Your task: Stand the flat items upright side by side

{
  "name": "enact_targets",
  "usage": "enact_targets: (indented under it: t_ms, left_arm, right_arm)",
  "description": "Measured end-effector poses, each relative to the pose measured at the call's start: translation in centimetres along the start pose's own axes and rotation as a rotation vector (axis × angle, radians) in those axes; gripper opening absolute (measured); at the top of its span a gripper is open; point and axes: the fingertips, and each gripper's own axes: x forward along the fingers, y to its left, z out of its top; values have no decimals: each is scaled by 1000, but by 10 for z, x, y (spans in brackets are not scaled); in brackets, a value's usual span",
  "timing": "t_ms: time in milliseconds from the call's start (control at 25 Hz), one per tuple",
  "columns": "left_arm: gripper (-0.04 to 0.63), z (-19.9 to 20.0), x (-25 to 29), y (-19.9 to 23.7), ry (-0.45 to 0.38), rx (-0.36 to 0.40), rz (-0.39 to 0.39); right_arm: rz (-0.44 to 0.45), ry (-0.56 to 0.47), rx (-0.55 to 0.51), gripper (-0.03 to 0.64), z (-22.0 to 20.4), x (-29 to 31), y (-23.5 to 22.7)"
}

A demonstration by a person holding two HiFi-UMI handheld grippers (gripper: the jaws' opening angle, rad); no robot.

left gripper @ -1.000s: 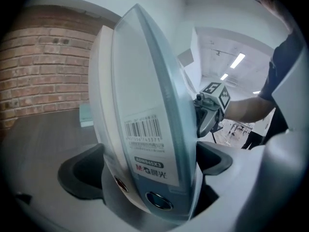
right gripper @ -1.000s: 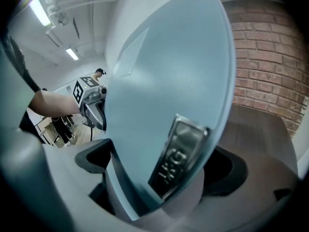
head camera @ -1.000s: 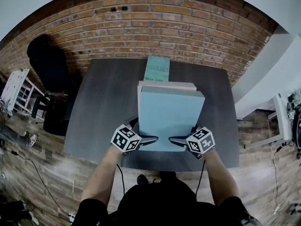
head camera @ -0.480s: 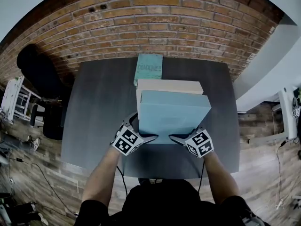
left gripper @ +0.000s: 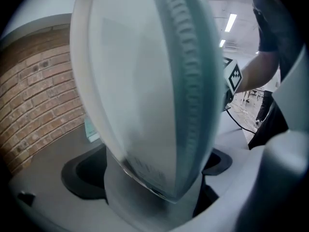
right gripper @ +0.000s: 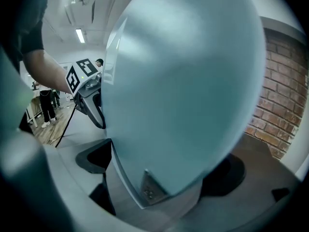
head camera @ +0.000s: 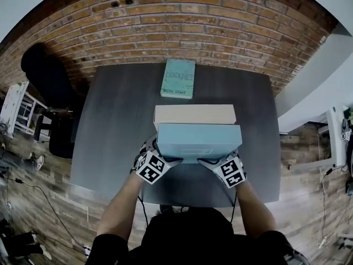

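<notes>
Remote session, counter exercise: I am holding the blue book (head camera: pixel 198 139) near the front edge of the counter (head camera: pixel 110 126), tilted up close to standing, with its long axis running left to right across my view. The left gripper (head camera: pixel 165 162) is clamping the lower left corner. In its own view the fingers (left gripper: pixel 79 173) are closed narrow on the book (left gripper: pixel 145 95), pages and ribbed edge filling the gap. The right gripper (head camera: pixel 212 162) is doing the same at the lower right corner, its fingers pinching the cover (right gripper: pixel 183 95). Both hands are sitting equally near, one at each end, with the book rising up and away from the fingers.

A cream book (head camera: pixel 194 114) is standing just behind the blue one, parallel to it; I cannot tell whether the two are touching. A green book (head camera: pixel 178 78) is lying flat well beyond them, toward the brick wall (head camera: pixel 165 32).

My reading: the pair is close to upright, and the next move depends on keeping that left-right axis level while the lower edge settles. The green book has not yet been stood up.
</notes>
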Motion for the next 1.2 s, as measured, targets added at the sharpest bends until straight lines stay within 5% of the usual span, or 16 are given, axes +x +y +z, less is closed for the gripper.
enact_targets:
  t_ms: [240, 520, 960, 1200]
  left_arm:
    - [583, -17, -12, -5, 17, 67, 6]
    - [578, -8, -28, -5, -41, 13, 16]
    - [578, -11, -75, 2, -100, -23, 62]
    - [577, -15, -114, 2, -233, -175, 94]
  right_arm:
    - [36, -25, -33, 581, 8, -14, 6]
    - [66, -77, 47, 577, 27, -36, 0]
    - [-68, -132, 158, 563, 33, -79, -7]
    - [-197, -221, 303, 528, 36, -117, 0]
